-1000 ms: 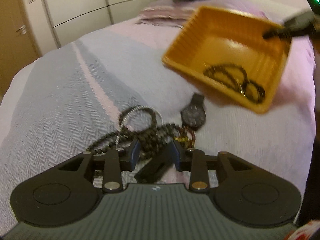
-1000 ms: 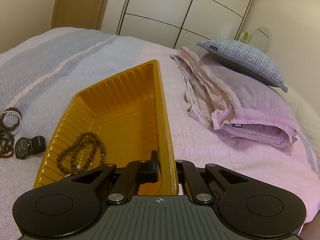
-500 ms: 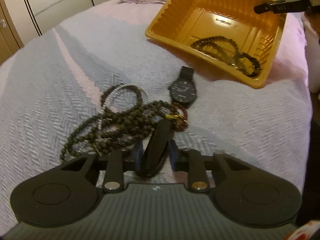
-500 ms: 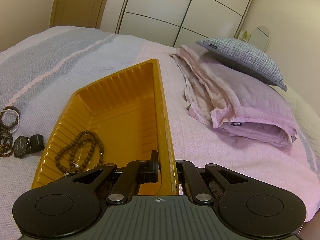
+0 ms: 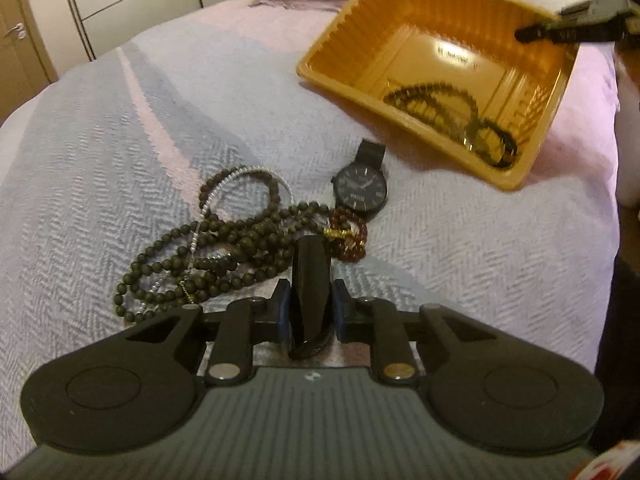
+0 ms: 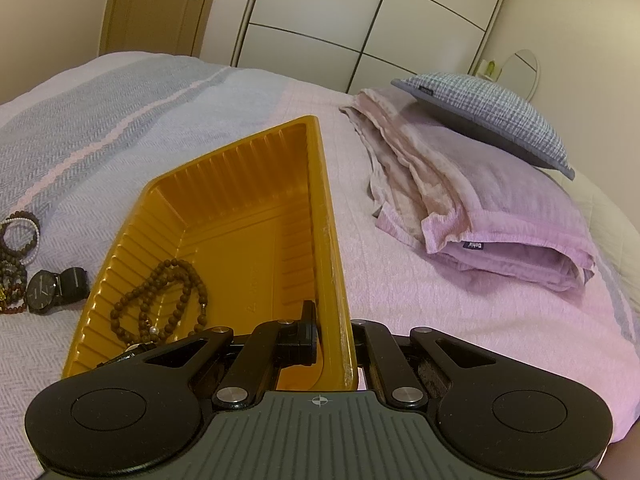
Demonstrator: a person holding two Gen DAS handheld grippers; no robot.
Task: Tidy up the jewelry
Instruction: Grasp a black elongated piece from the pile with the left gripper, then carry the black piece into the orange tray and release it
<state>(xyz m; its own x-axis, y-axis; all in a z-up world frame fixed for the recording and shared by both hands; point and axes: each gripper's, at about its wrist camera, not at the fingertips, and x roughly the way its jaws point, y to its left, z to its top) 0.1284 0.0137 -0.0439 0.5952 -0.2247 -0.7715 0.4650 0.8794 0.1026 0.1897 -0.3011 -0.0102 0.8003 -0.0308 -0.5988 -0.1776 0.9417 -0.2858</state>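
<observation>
The jewelry lay split between two places: a tangle of dark round-bead necklaces (image 5: 224, 252) with a small red bead bracelet (image 5: 350, 236) and a black round-faced wristwatch (image 5: 361, 192) on the grey herringbone bedspread (image 5: 100, 184), and a brown bead strand (image 5: 432, 98) already inside the orange ribbed plastic tray (image 5: 516, 176). The left gripper (image 5: 310, 308) was closed on a glossy black bangle-like piece (image 5: 310, 280), its jaws pressed against both sides. The right gripper (image 6: 334, 338) was clamped on the tray's near wall, one finger inside and one outside.

To do this step well, I judge the left hand should lift the black piece clear of the beads at its 12 o'clock, so no strand snags, then carry it toward the tray at 2 o'clock and let go low over the floor while the right hand keeps the tray level.

Only the left view showed the held piece and a dark bracelet (image 5: 494, 144) in the tray's near corner. Only the right view showed the clamp on the wall, the folded pink blanket (image 6: 480, 216) and the grey checked pillow (image 6: 488, 116) at 2 o'clock
</observation>
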